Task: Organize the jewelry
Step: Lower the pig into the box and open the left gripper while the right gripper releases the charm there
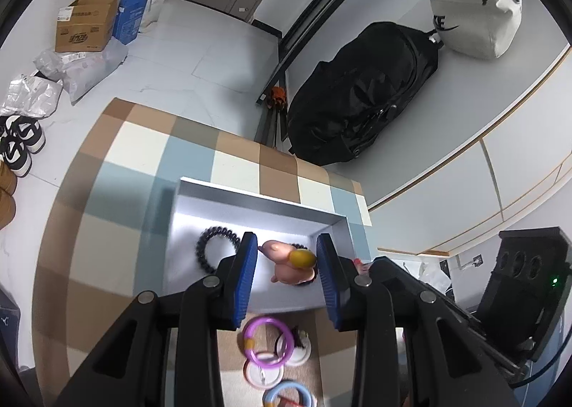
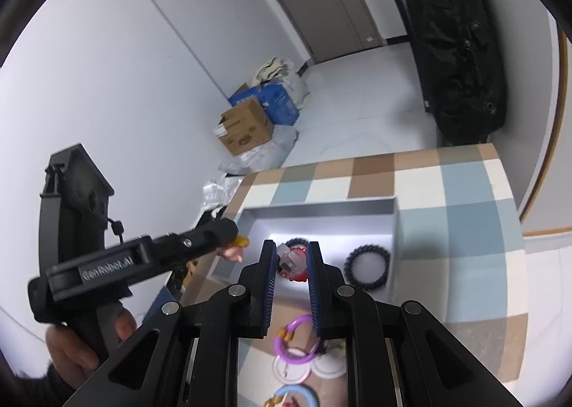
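Observation:
A grey open box point(image 1: 257, 201) sits on a checked table. In it lies a black bead bracelet point(image 1: 216, 249), which also shows in the right wrist view point(image 2: 368, 269). My left gripper point(image 1: 287, 257) is open above the box, with a pink and yellow trinket point(image 1: 291, 262) between its jaws, untouched by the pads. My right gripper point(image 2: 291, 260) is shut on a clear-and-red bracelet point(image 2: 293, 260) over the box point(image 2: 321, 208). On the table before the box lie a purple ring point(image 1: 266, 341), white discs point(image 1: 262, 373) and a blue ring point(image 1: 287, 394).
The left gripper body point(image 2: 143, 264) and the hand holding it fill the right view's left side. A black bag point(image 1: 361, 99) leans on the wall behind the table. Cardboard boxes point(image 1: 87, 23) and shoes point(image 1: 19, 148) are on the floor.

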Demonstrator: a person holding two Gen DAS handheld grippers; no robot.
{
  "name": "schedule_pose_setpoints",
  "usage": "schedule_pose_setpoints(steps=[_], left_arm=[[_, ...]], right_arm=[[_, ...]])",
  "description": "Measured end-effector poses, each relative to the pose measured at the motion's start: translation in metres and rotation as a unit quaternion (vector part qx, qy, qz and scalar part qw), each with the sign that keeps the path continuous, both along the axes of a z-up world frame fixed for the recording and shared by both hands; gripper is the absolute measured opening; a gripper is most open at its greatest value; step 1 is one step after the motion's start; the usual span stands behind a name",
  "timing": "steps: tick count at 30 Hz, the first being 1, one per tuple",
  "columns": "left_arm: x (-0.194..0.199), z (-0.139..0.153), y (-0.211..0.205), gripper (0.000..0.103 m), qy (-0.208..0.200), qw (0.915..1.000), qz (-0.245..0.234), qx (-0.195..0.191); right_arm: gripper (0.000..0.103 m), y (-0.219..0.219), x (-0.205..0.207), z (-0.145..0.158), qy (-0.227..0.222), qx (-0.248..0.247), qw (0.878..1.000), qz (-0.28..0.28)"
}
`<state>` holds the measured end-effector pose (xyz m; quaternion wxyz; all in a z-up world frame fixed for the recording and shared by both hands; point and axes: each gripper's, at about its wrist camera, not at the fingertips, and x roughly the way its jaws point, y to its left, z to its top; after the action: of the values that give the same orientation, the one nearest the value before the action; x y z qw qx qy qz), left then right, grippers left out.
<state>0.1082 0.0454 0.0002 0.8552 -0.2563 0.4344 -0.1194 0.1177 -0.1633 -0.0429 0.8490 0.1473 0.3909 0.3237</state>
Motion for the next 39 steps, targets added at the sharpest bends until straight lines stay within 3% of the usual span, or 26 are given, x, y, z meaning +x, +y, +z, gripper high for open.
schedule_pose_setpoints(steps=[15, 20, 32, 34, 36, 38, 39], left_arm=[[0.025, -0.021, -0.009, 0.028, 0.04, 0.9992, -0.002, 0.002], [0.03, -0.024, -0.015, 0.028, 0.044, 0.9988, -0.008, 0.021], [0.031, -0.027, -0.013, 0.028, 0.053, 0.9985, -0.009, -0.003], [0.032, -0.028, -0.011, 0.03, 0.056, 0.9981, -0.012, -0.021], [0.032, -0.027, -0.009, 0.041, 0.059, 0.9977, -0.012, -0.031], [0.031, -0.025, -0.008, 0.053, 0.054, 0.9979, -0.011, -0.036], [0.031, -0.023, -0.007, 0.054, 0.051, 0.998, -0.008, -0.036]], right_arm=[[0.016, -0.015, 0.038, -0.024, 0.073, 0.037, 0.996, -0.036], [0.016, -0.011, 0.045, -0.026, 0.087, 0.044, 0.995, -0.035], [0.019, -0.016, 0.047, -0.035, 0.111, 0.057, 0.991, -0.048], [0.027, -0.018, 0.047, -0.033, 0.108, 0.067, 0.991, -0.051], [0.033, -0.022, 0.045, -0.029, 0.096, 0.079, 0.991, -0.052], [0.049, -0.025, 0.043, -0.023, 0.081, 0.083, 0.992, -0.056], [0.062, -0.027, 0.042, -0.02, 0.074, 0.088, 0.992, -0.056]])
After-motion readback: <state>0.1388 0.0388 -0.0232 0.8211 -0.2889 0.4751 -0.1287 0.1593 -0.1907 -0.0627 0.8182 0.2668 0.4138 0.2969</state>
